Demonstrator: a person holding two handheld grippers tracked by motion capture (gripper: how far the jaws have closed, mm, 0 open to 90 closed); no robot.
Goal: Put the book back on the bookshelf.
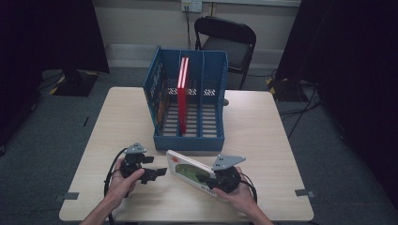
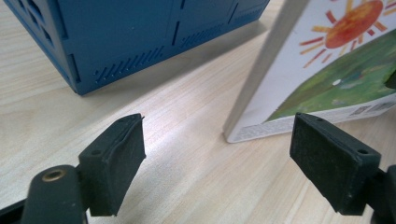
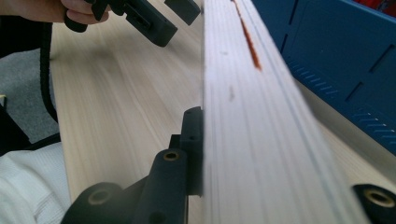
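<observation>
wooden table (image 1: 263,126) | blue file rack (image 1: 187,136) behind picture book (image 1: 187,169) | right gripper (image 1: 213,180) fingers clamp book | left gripper (image 1: 157,172) fingers open, empty

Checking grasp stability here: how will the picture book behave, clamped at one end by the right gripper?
The picture book looks stiff: its edge runs straight in the right gripper view. Its glossy cover could slip. The right gripper pinches one end, so it may pivot. The left gripper stands open beside it.

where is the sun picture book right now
In the high view the book is tilted up at the table's near edge, clamped in the right hand-held gripper, just in front of the blue file rack.
</observation>
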